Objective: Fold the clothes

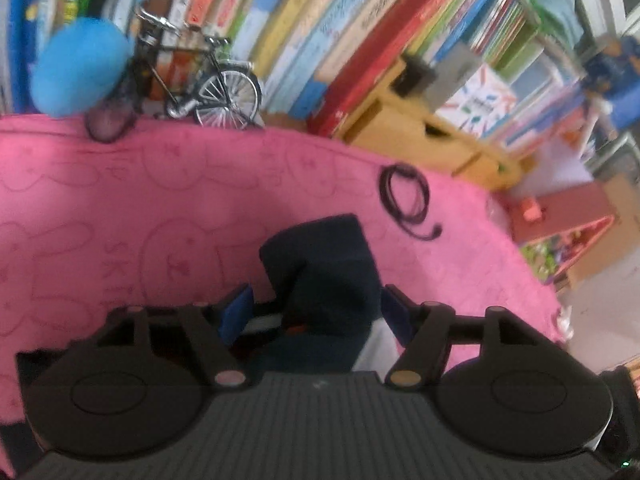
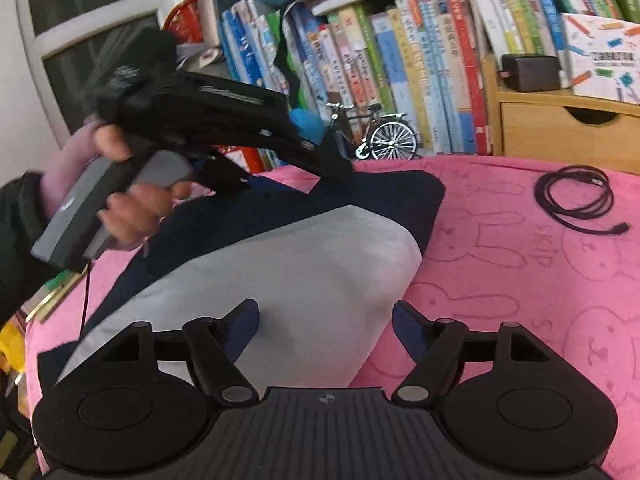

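Garment (image 2: pixel 288 256), navy with a broad grey panel, lies on the pink blanket (image 2: pixel 520 280) as a compact bundle with smooth rounded edges, so by my judgement at least some folding is in place; whether more folds are due, the pictures do not settle. Left gripper (image 1: pixel 316 312) is tipped down at the garment's far navy edge, the one toward the toy bicycle (image 2: pixel 376 136), its fingers spread with dark cloth bulging between them. Right gripper (image 2: pixel 326 320) hangs over the garment's near grey edge, fingers spread and holding nothing. A coiled cable (image 2: pixel 576 200) lies on the blanket to the garment's right.
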{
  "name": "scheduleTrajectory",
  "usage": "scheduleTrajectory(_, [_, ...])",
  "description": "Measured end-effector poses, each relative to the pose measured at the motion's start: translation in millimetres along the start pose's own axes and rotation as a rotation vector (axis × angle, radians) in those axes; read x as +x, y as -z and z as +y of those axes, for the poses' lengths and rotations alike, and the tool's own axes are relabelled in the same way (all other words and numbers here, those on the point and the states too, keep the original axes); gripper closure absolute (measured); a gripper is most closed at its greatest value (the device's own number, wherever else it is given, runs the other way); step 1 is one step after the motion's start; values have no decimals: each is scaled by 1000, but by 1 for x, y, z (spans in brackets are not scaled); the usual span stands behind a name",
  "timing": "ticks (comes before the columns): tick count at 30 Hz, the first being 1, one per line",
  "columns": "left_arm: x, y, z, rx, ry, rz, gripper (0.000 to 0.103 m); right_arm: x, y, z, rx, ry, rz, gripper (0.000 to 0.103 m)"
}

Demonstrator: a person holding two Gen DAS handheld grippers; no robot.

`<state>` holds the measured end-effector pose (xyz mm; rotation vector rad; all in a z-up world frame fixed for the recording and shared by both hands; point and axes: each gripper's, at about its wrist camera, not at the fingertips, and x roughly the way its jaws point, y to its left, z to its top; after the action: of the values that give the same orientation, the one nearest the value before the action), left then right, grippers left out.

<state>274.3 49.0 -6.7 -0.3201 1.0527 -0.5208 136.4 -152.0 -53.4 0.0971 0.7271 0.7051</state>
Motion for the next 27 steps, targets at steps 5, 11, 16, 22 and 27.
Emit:
scheduleTrajectory(5, [4,-3,6,28,135,-88,85,6,4,-1,-14,-36,24,27])
scheduleTrajectory(11, [6,-23,9,-3,129,-126,86,5,6,0,-20,-48,31,25])
scheduleTrajectory(16, [-9,-36,14,-40,42,-213,88,5,6,2,-22,-43,33,23])
scheduleTrajectory(22, [-93,12,-2,80,-76,-355,77,-13,15,6,31,-24,24,23])
scheduleTrajectory(27, [-150,100,12,71,-146,-389,45,-30,33,9,120,-72,29,21])
